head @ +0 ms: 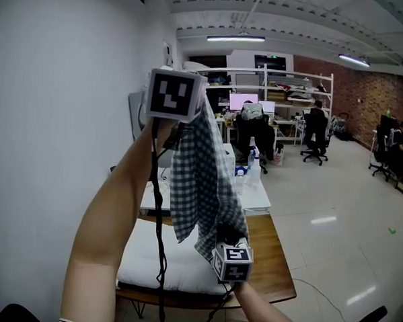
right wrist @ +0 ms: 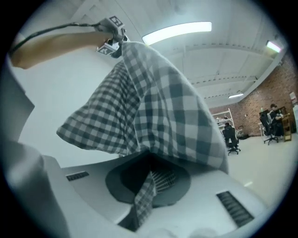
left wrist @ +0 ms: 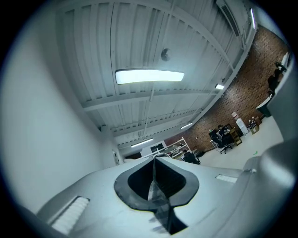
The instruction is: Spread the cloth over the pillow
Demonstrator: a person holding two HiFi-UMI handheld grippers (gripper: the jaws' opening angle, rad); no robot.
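Cloth (head: 200,177) is a thin checked weave, dark and light squares, soft and crumpled. It hangs in the air over the desk (head: 271,261), not on the pillow. My left hand-held gripper (left wrist: 155,162) is up high, jaws pressed together on a thin fold of it; in the left gripper view that fold is only a dim dark strip and I can't read the pattern. My right hand-held gripper (right wrist: 150,173) is low and near, jaws closed on a narrow checked strip, the rest draping over its top. Pillow (head: 156,259) is white, flat and puffy with rounded edges, lying on the wood desk, which has a rounded corner. The pillow's right part is hidden behind the cloth. In the head view the marker cube (head: 172,95) covers the left jaws. A black cable (head: 159,222) hangs down.
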